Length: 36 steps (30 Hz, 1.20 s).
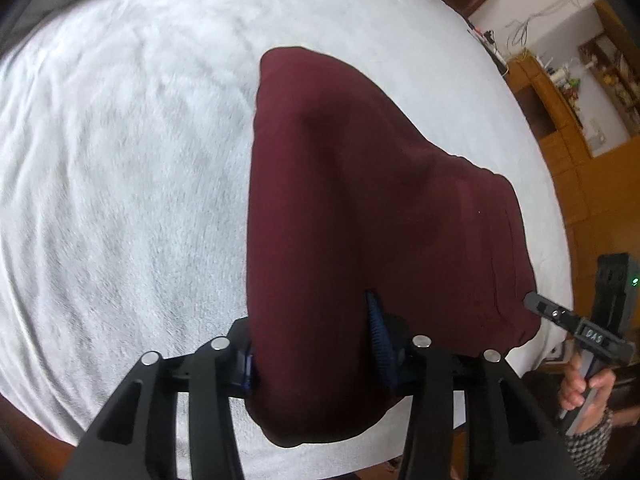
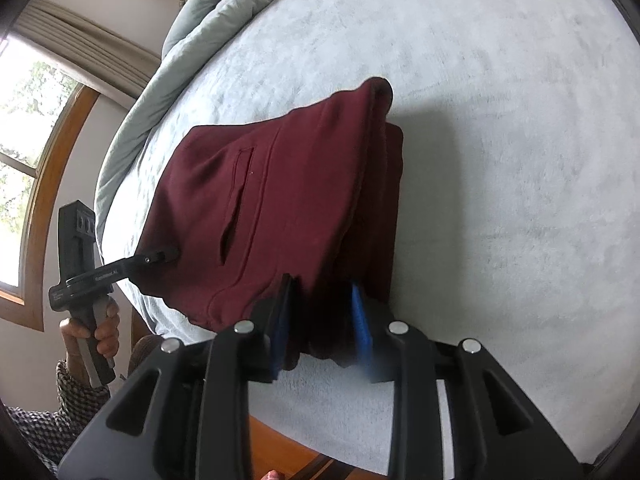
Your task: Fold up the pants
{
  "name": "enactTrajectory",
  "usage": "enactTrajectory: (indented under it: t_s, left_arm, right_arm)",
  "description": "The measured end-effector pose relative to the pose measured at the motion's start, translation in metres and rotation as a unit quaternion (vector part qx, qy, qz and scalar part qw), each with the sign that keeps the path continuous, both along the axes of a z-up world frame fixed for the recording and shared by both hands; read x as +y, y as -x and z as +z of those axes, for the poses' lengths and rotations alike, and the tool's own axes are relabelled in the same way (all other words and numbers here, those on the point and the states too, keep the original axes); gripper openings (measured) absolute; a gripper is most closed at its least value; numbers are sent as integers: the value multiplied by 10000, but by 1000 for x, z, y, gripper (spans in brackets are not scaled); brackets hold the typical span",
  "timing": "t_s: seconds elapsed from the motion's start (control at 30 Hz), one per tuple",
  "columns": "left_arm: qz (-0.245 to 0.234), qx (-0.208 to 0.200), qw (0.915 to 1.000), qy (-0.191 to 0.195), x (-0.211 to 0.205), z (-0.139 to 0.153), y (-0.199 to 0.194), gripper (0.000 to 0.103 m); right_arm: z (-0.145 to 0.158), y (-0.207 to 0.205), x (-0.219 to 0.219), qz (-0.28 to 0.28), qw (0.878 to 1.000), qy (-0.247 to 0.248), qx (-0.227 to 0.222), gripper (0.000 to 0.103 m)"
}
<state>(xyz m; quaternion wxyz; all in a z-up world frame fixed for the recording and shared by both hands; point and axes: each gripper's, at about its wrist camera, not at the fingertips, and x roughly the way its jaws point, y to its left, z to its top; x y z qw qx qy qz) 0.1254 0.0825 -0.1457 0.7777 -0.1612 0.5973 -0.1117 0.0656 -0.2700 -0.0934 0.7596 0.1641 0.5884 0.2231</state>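
Maroon pants [image 2: 288, 200] are lying on the bed [image 1: 120, 160] near its front edge, already folded into a thick stack, so probably one last fold or release is remaining. Left tool [image 1: 316, 344] and right tool [image 2: 320, 312] are each straddling the near hem, cloth between the jaws; true clamping is unclear. Bed beyond is offering wide open room.

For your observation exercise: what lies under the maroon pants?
The white blanket shows around the maroon pants. Whatever lies directly beneath is covered by their folded layers.
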Motion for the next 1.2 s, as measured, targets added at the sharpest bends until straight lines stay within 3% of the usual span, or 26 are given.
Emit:
enactTrajectory:
  t_s: [0.2, 0.37, 0.47, 0.5, 0.73, 0.87, 1.03, 1.07, 1.17, 1.2]
  left_arm:
    - [-68, 17, 9995, -304, -7, 8, -11, 62]
    - [-137, -33, 9985, -530, -24, 14, -16, 65]
    - [-152, -72, 9978, -646, -32, 13, -15, 65]
    - [-128, -79, 9974, -706, -35, 15, -16, 65]
    - [-92, -173, 9969, -756, -40, 13, -11, 66]
    - [-79, -197, 9971, -731, -31, 7, 5, 68]
    - [-170, -243, 9954, -914, -33, 11, 6, 74]
    - [-211, -290, 9948, -950, -33, 13, 5, 77]
    - [-229, -363, 9943, -979, -29, 17, -1, 84]
    - [-223, -361, 9947, -939, -27, 18, -5, 84]
  right_arm:
    - [9, 5, -2, 156, 9996, -232, 3, 54]
    - [11, 15, 11, 455, 9988, 149, -126, 55]
    - [10, 14, 11, 463, 9987, 125, -145, 30]
    - [12, 14, 10, 451, 9987, 141, -188, 14]
    - [14, 10, 14, 463, 9976, 504, -136, 10]
    - [5, 9, 12, 359, 9984, 446, 18, 11]
    - [19, 9, 9, 394, 9986, 321, -137, 27]
    - [21, 7, 5, 337, 9989, 271, -159, 37]
    - [24, 1, -7, 115, 9997, 90, -196, 50]
    - [23, -1, -12, 61, 9998, -13, -180, 61]
